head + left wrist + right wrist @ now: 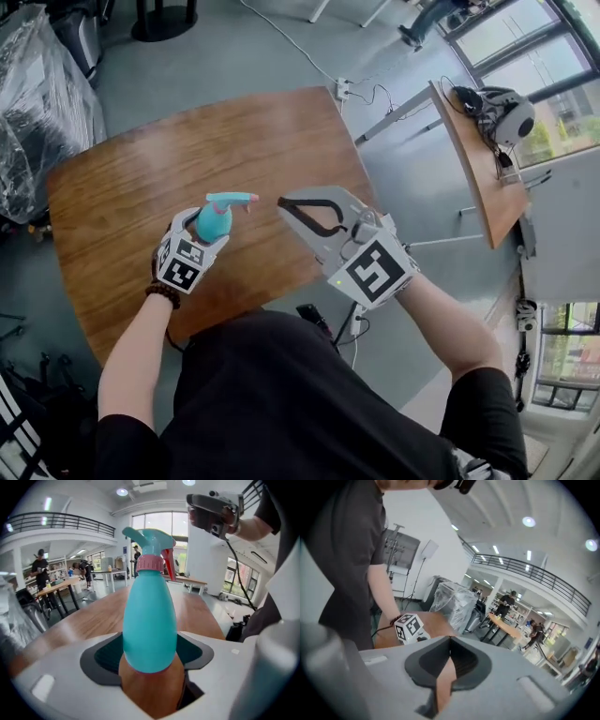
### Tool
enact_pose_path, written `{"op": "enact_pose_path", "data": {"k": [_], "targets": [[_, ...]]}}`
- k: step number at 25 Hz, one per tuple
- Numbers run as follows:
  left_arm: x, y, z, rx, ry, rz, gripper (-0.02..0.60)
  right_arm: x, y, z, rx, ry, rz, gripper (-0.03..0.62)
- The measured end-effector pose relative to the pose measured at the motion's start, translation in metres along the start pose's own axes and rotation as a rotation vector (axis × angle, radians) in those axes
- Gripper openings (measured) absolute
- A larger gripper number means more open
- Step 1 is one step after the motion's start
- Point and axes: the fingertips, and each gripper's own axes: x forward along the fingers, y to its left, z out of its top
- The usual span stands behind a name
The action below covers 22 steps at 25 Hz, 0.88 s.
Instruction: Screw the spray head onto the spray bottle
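Note:
A teal spray bottle (pixel 214 222) stands tilted over the wooden table (pixel 131 187), with my left gripper (pixel 208 232) shut on its lower body. In the left gripper view the bottle (pixel 150 616) rises from between the jaws. It carries a pink collar (pixel 150 563), and on that sits a teal spray head (pixel 151 538) with a red trigger (pixel 168 564). My right gripper (pixel 284 202) hangs to the bottle's right, apart from it, with its jaws together. The right gripper view shows the right gripper (pixel 450 641) holding nothing between its pads, and the left gripper's marker cube (pixel 410 627) beyond them.
A second wooden table (pixel 478 178) with a headset (pixel 506 114) stands at the right. Plastic-wrapped goods (pixel 37 103) sit at the far left. A power strip (pixel 342 89) and cable lie on the floor behind the table. People stand far off in the hall.

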Motion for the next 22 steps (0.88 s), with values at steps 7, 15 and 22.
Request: {"op": "enact_pose_path", "data": {"k": [7,15,22], "targets": [[0.026,0.031,0.015,-0.17,-0.106,0.108,0.379,-0.023,-0.013,0.006,0.136,-0.102,-0.104,-0.008],[0.032,0.025,0.021,-0.178,-0.113,0.11,0.379,-0.036,-0.013,-0.016,0.164,-0.089,-0.103,-0.008],[0.027,0.009,0.035,-0.11,-0.115,0.088,0.377,-0.036,-0.01,-0.022,0.147,-0.09,-0.057,-0.008]]}}
